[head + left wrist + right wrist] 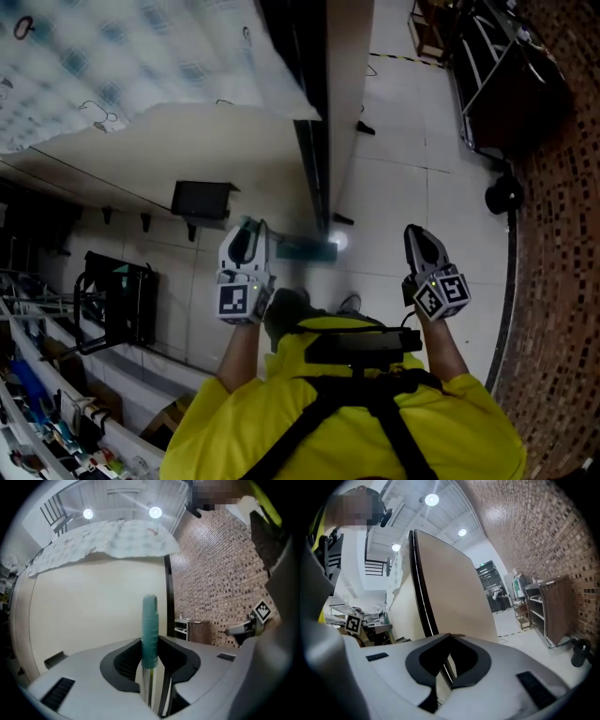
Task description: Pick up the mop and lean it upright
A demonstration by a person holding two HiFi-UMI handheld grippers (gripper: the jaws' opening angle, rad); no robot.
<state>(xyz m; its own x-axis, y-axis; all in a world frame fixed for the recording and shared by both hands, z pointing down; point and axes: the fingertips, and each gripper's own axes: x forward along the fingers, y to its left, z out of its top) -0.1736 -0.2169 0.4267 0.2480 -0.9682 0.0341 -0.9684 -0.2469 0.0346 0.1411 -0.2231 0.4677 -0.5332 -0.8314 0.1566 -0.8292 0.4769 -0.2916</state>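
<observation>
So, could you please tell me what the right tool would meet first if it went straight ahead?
Probably the upright beige panel, close to its dark edge; the right tool points at it with nothing seen between, though the distance is unclear.

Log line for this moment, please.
left hand-held gripper: shut on mop handle | right hand-held gripper: shut, empty

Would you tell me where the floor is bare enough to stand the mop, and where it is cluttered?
Bare white tiled floor lies between the tall beige panel and the brick wall. Crowded: the black cart and cluttered shelves at left.
</observation>
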